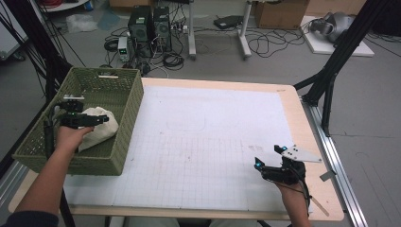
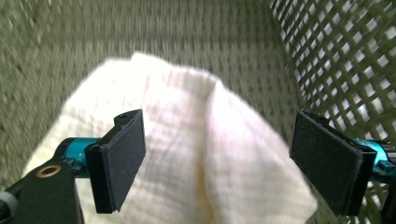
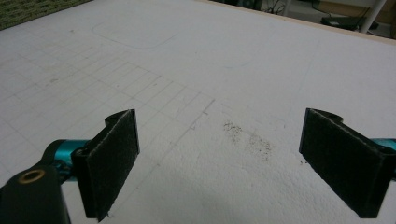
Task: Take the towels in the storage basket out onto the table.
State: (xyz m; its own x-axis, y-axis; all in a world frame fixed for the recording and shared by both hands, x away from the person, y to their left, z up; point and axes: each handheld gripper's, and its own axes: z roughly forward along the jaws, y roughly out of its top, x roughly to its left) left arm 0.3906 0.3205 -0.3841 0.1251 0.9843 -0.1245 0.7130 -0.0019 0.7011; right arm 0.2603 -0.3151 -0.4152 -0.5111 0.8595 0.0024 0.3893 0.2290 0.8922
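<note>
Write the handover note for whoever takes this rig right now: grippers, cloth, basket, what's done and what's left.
Left gripper: open, inside the green basket, jaws on either side of the white cloth but not closed on it.
Right gripper: open, holding nothing, over the white grid mat near the table's right front.
Cloth: bunched up in the basket at the table's left edge.
Done: cloth sits in the basket.
Left: probably only to draw the left gripper out.

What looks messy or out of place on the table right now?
Only small things: a patch of dark specks smudges the white mat ahead of the right claw, and the cream cloth lies crumpled in the green basket.
</note>
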